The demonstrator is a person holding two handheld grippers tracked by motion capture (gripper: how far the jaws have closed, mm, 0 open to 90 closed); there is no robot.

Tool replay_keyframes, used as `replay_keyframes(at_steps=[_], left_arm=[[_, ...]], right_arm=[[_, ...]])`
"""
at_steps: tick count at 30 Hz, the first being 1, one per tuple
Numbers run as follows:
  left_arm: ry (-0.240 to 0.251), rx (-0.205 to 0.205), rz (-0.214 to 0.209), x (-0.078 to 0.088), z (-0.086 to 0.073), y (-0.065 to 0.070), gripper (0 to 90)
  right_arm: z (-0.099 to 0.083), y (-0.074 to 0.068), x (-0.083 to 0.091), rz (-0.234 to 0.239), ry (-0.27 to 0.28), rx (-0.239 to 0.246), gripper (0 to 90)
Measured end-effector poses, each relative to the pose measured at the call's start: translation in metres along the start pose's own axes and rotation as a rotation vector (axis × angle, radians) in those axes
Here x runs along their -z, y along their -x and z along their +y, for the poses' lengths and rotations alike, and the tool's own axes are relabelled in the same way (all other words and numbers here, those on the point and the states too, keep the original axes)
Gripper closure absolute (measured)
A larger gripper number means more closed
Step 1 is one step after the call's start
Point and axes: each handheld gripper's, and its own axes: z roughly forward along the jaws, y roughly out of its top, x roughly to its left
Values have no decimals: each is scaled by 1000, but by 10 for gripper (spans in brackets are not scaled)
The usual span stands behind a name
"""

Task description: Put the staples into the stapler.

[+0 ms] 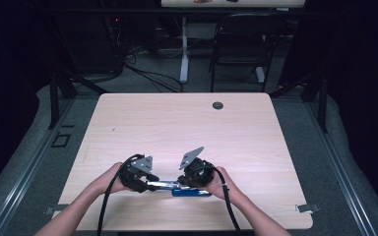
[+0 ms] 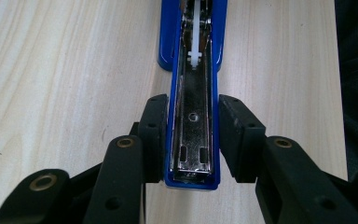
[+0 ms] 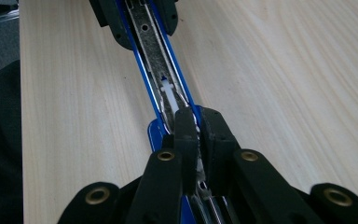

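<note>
A blue stapler (image 1: pixel 193 192) lies opened out flat near the table's front edge, its shiny metal staple channel (image 2: pixel 193 107) facing up. My left gripper (image 2: pixel 193 116) is shut on one end of the blue body, a pad pressed on each side wall. From the opposite end, my right gripper (image 3: pixel 198 123) is shut on a thin metal strip of the stapler's inner part, just behind the white plastic pusher (image 3: pixel 168 91). In the high view the left gripper (image 1: pixel 150 184) and right gripper (image 1: pixel 184 184) face each other along the stapler, each held by a hand.
The pale wooden table (image 1: pixel 177 123) has a round cable hole (image 1: pixel 218 105) near its far edge. Beyond it stand a black chair (image 1: pixel 241 44) and a white desk leg (image 1: pixel 184 49), with cables on the floor.
</note>
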Motion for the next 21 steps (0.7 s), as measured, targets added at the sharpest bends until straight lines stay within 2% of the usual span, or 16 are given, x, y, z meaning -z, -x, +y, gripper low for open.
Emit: replay_keyframes(at_steps=[3, 12, 13, 21], left_arm=[[3, 1, 11, 0, 1, 1, 643], [-2, -1, 3, 1, 1, 0, 645], [-4, -4, 14, 1, 2, 1, 644], [12, -7, 17, 2, 1, 2, 645]], right_arm=[[2, -3, -4, 2, -5, 6, 859], [3, -4, -5, -7, 7, 8, 860], [2, -4, -5, -7, 5, 9, 860], [2, -4, -8, -8, -17, 8, 856]])
